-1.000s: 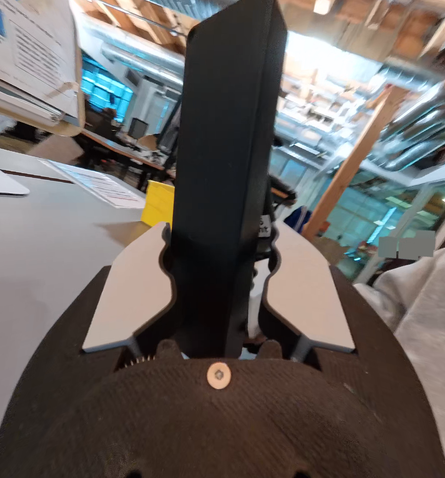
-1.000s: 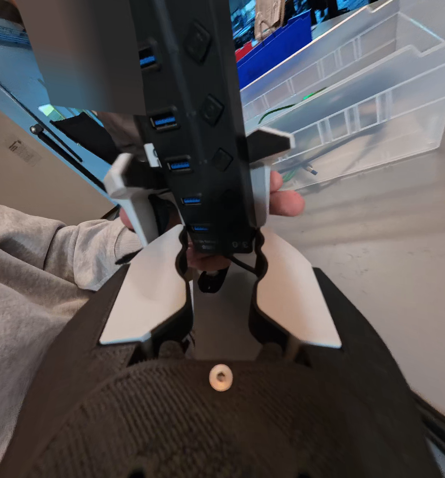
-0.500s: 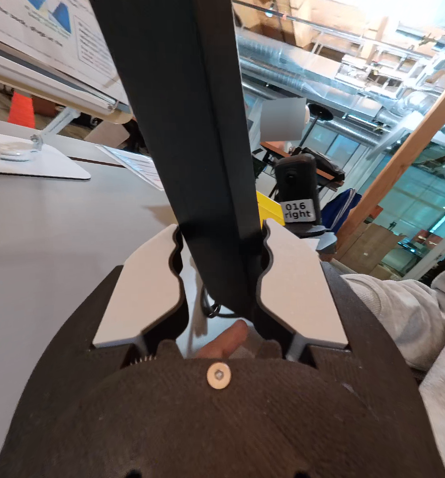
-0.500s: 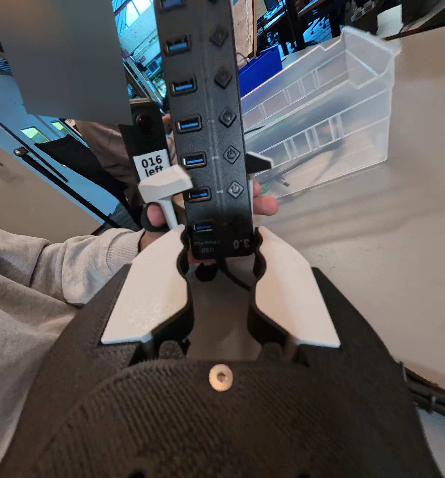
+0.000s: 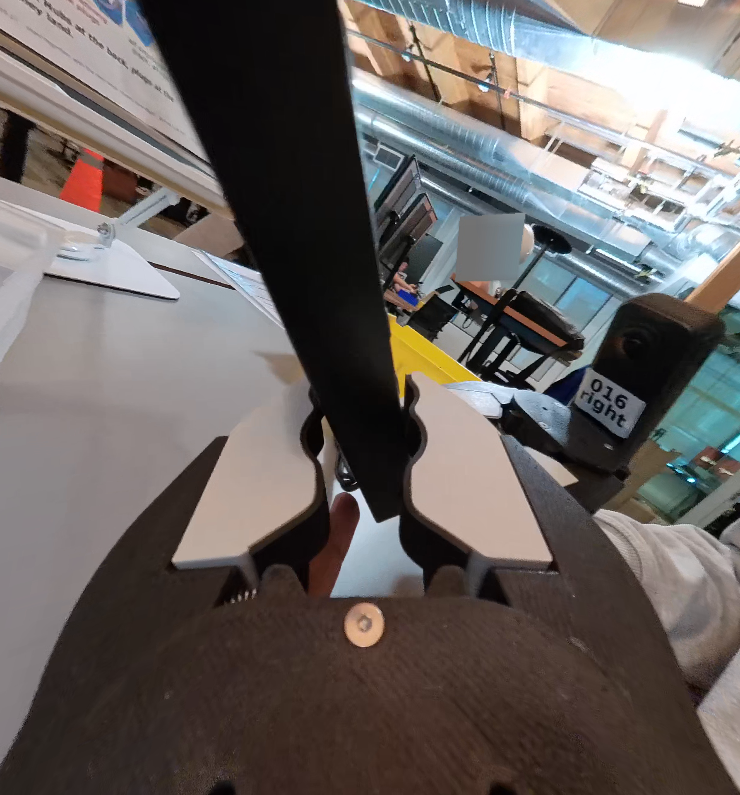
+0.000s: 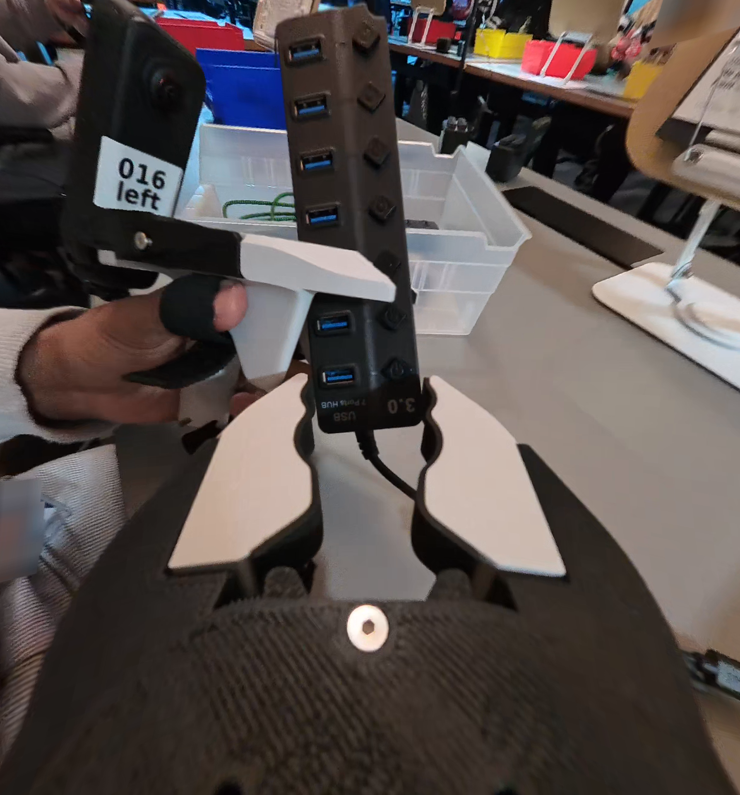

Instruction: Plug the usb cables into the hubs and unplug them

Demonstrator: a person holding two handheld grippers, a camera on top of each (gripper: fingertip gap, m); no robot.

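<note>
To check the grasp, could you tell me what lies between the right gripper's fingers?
In the right wrist view, the lower end of the black USB hub and its cable lie between the fingers of the right gripper.

White lettering on the USB hub (image 6: 351, 215) cable end; printed white sticker (image 6: 138, 180) on the camera (image 6: 144, 86) left of it.

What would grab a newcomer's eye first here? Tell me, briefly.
First, the tall black usb hub standing on end mid-frame, its row of blue ports facing the right wrist camera. The left gripper clamps it from the left partway up, while the right gripper brackets its bottom end, where a black cable exits. Behind sits a clear plastic bin with a green cord inside.
</note>
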